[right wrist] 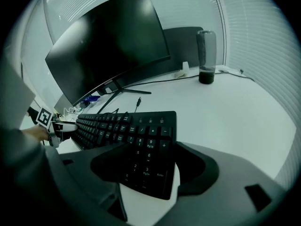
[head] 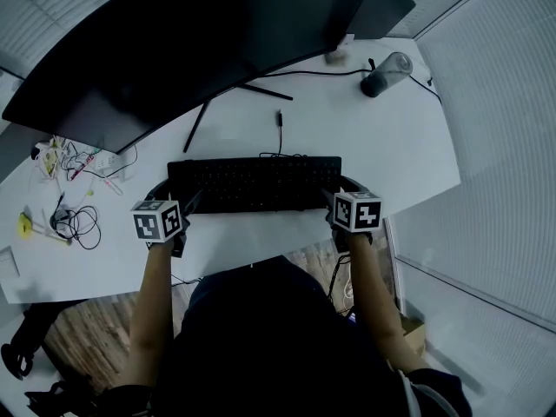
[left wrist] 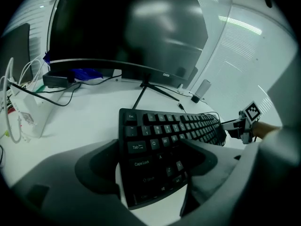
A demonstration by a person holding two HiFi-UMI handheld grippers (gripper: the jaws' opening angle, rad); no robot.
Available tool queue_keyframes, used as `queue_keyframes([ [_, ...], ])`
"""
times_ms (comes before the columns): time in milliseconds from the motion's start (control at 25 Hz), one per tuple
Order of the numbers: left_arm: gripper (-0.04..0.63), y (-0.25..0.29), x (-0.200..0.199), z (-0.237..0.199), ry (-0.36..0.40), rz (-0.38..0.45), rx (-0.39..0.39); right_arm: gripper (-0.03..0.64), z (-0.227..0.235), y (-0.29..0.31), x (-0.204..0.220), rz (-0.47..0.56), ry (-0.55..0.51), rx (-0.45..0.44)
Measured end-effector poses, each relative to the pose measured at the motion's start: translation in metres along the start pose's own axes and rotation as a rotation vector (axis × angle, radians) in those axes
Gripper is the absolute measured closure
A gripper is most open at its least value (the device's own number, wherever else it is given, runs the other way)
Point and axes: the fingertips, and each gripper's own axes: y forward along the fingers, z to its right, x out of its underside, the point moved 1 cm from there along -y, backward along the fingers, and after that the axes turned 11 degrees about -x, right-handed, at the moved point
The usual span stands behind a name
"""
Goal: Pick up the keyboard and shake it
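A white counter (head: 382, 155) carries everything. A wide curved monitor (head: 191, 42), screen dark, stands along its far side on thin legs. In front of it a black keyboard (head: 254, 183) lies crosswise near the counter's front edge, with a gripper at each end.

The left gripper (left wrist: 151, 147) has its jaws closed onto the keyboard's left end, one jaw lying over the keys near Caps Lock and the other against the outer edge. The right gripper (right wrist: 146, 147) has its jaws clamped on the number-pad end in the same way. I cannot tell whether the keyboard is clear of the counter.

At the far right corner stands a tall clear tumbler (head: 387, 74). Its lower part is dark, but I cannot tell whether that is liquid or the base.

A tangle of cables (head: 74, 224) lies at the counter's left edge, and a loose black plug lead (head: 280, 120) lies behind the keyboard.
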Motion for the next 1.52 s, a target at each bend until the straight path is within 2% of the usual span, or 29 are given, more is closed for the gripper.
queue_keyframes([
  [160, 0.192, -0.013, -0.007, 0.004, -0.048, 0.076, 0.03, 0.307, -0.018, -0.03, -0.03, 0.08, -0.124, 0.045],
  [400, 0.192, -0.029, -0.008, 0.011, -0.167, 0.168, 0.111, 0.307, -0.06, -0.082, -0.078, 0.205, -0.371, 0.148],
  [680, 0.192, -0.033, 0.005, 0.012, -0.28, 0.203, 0.181, 0.307, -0.113, -0.121, -0.104, 0.315, -0.638, 0.248],
  [880, 0.192, -0.035, 0.011, 0.014, -0.316, 0.212, 0.205, 0.307, -0.127, -0.13, -0.107, 0.35, -0.713, 0.262],
  [1000, 0.192, -0.042, 0.007, 0.014, -0.295, 0.231, 0.186, 0.307, -0.121, -0.129, -0.105, 0.355, -0.682, 0.248],
  [1160, 0.192, -0.06, -0.008, 0.017, -0.22, 0.264, 0.135, 0.307, -0.095, -0.119, -0.098, 0.323, -0.545, 0.193],
  [1400, 0.192, -0.096, -0.035, 0.024, -0.017, 0.301, 0.006, 0.307, -0.049, -0.082, -0.072, 0.266, -0.256, 0.027],
  [1520, 0.192, -0.109, -0.043, 0.027, 0.067, 0.306, -0.055, 0.307, -0.038, -0.061, -0.058, 0.224, -0.145, -0.05],
])
